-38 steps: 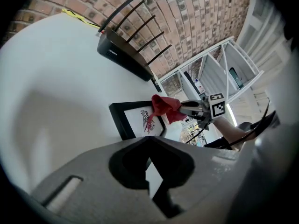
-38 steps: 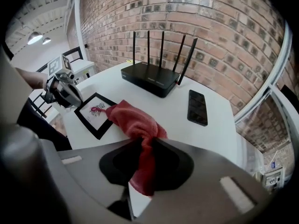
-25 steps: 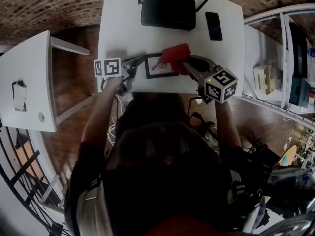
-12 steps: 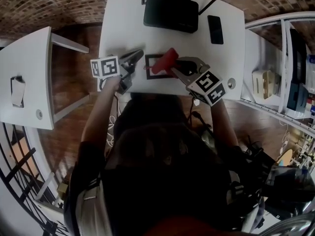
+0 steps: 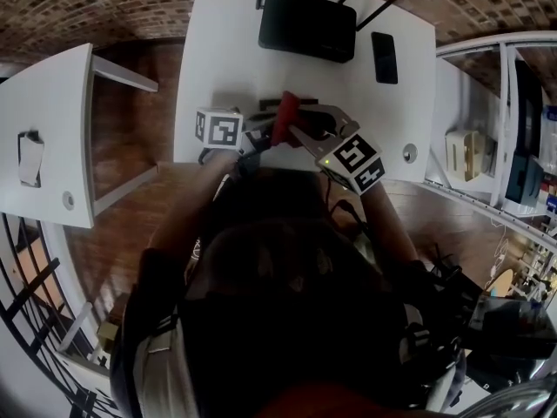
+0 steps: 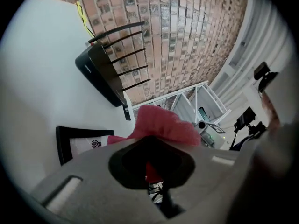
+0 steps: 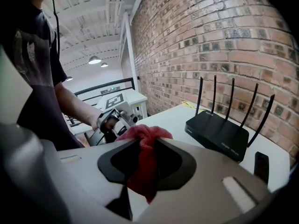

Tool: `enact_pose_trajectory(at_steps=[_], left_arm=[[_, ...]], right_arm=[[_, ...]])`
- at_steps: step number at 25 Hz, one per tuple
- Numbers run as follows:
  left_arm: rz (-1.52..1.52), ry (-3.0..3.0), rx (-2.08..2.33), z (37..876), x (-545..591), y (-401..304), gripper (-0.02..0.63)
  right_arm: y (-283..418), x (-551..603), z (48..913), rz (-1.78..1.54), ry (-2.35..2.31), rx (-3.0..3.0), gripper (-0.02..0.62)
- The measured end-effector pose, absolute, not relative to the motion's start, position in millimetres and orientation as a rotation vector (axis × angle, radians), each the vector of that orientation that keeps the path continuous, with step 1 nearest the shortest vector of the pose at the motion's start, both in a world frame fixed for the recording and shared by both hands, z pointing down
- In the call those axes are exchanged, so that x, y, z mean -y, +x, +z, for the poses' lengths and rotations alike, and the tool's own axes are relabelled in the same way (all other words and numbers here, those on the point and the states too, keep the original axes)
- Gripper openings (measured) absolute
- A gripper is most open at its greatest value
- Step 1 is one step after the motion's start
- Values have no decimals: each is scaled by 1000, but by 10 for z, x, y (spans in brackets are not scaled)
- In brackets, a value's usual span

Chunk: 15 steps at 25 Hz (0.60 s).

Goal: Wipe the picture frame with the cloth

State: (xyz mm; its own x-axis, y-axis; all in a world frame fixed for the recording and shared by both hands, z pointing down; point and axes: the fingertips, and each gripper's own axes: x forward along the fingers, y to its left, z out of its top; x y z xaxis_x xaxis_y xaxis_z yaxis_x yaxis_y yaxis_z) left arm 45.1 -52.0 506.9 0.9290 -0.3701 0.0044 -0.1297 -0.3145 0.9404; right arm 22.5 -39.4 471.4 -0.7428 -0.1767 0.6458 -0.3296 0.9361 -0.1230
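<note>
Directly below the head camera stands a white table (image 5: 218, 50) against a brick wall, on a wooden floor. At its far edge sits a black router (image 5: 307, 26) with its antennas up, and a dark phone (image 5: 385, 57) lies beside it. A second white table (image 5: 52, 138) stands apart to the left. White shelving (image 5: 487, 103) lines the right side; what it holds is too small to tell.

The left gripper (image 6: 150, 143) has its jaws together. Red shows through the opening behind the tips, but whether that is cloth caught there or only seen beyond them I cannot tell. The right gripper (image 7: 148, 146) has the red cloth (image 7: 142, 139) bunched between its jaws, a tuft standing above them and a tail hanging below. Those jaws are narrowly parted around the fabric and have just been opening a little, with the cloth between them.

In the head view both grippers meet over the near middle of the table, with the cloth just beside the left gripper's tips. The picture frame (image 6: 63, 141), black-edged with a white mat and a small dark emblem, shows to the left of the left jaws. Its near end is hidden behind them, so I cannot tell whether it lies flat.
</note>
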Motion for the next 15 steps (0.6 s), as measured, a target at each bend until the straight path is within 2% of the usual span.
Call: enact_pose_trajectory(at_steps=[2,5,8,9,10,11,12,15], left_arm=[[-247,1884,366,5093,493,476,2],[-222,1890,348,5136,436,487,2],[-217,1898,330,5135,417,501,2],[-228,1896,322,5114,426,513,2],[-238,1895,312,5086,436,532,2],[-237,1900,302,5063,441,556,2],[-223,1911,296,5056,440,579,2],[-187,1917,304,5100,443,578,2]], right_arm=[[225,381,4753,336,364,2431,98],[253,383,4822,411,366,2426,200],[221,315,4886,493,284,2427,329],[188,258,4899,533,236,2425,405],[161,207,4923,550,201,2413,426],[147,179,4962,526,186,2394,417],[149,176,5015,466,187,2368,365],[194,211,5138,309,205,2300,282]])
